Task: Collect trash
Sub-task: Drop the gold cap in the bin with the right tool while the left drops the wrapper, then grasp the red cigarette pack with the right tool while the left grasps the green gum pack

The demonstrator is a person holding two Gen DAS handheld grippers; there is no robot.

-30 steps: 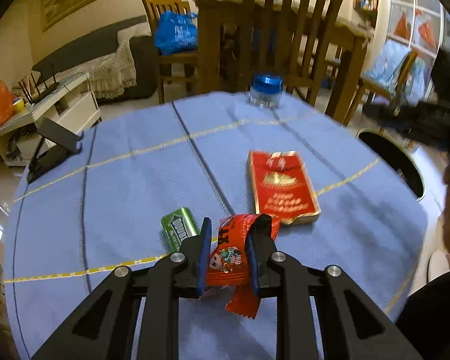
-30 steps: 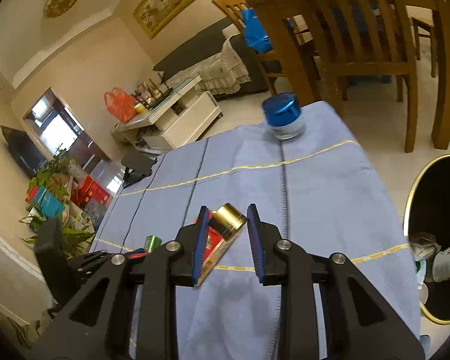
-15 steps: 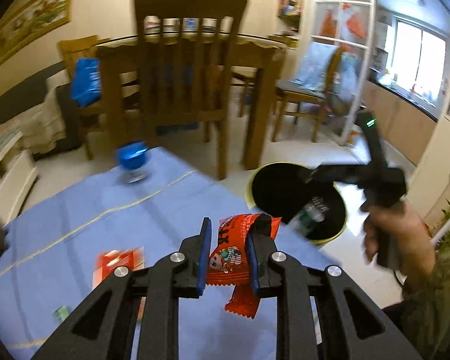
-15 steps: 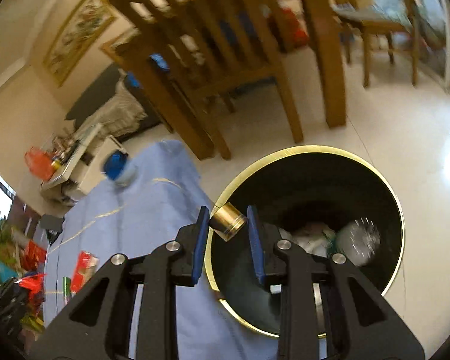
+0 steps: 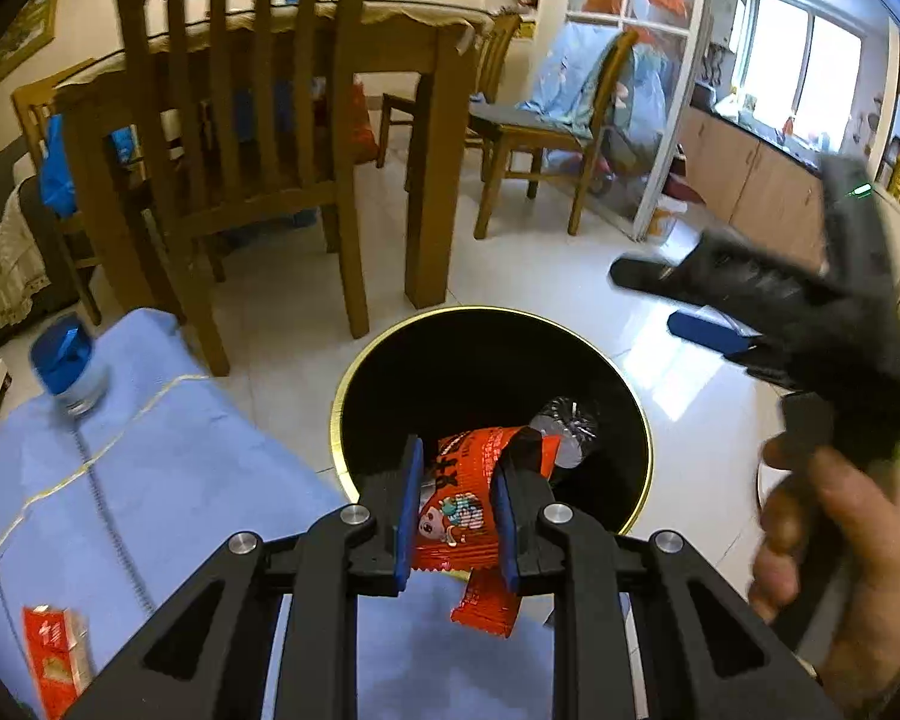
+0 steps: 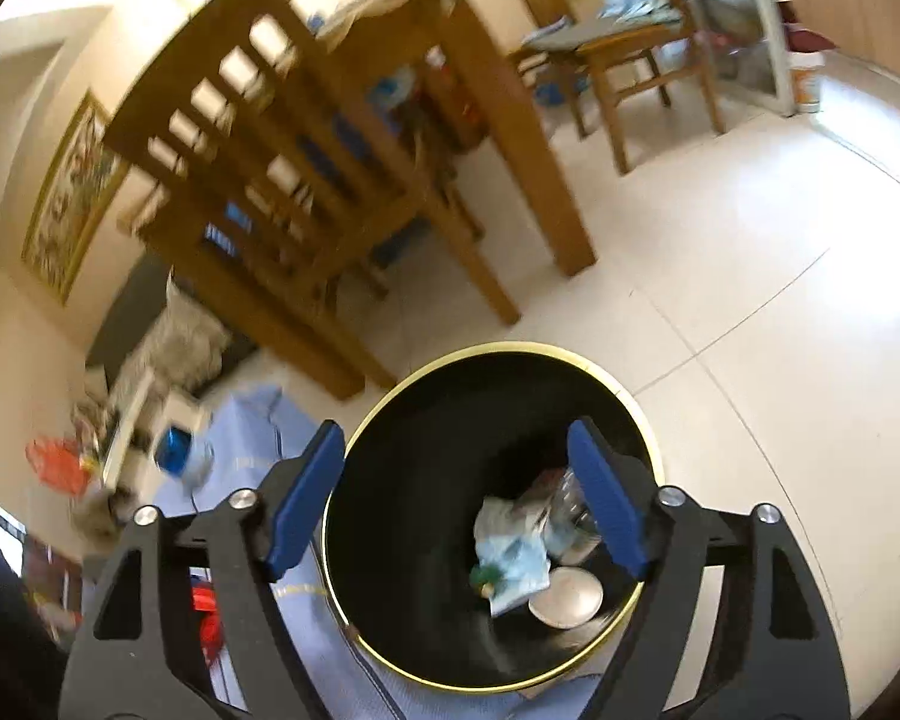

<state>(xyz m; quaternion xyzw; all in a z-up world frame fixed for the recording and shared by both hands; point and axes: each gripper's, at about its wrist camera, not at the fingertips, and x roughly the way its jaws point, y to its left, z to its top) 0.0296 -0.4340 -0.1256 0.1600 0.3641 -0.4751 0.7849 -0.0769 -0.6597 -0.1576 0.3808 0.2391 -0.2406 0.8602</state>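
My left gripper [image 5: 455, 501] is shut on a red snack wrapper [image 5: 463, 504] and holds it over the near rim of a round black bin with a gold rim [image 5: 354, 360]. My right gripper [image 6: 456, 498] is open and empty above the same bin [image 6: 450, 681]; it also shows blurred at the right of the left wrist view [image 5: 690, 300]. Crumpled paper [image 6: 510, 546], a clear bottle and a round lid lie inside the bin. A red cigarette pack [image 5: 51, 657] lies on the blue tablecloth [image 5: 168, 480].
A jar with a blue lid [image 5: 69, 366] stands at the table's far edge. A wooden chair [image 5: 246, 138] and dining table stand just behind the bin. White tiled floor [image 6: 750, 276] lies to the right of the bin.
My right gripper opened over the bin and the gold cap it held is gone from it. My left gripper carried the wrapper right, from over the table to the bin's rim.
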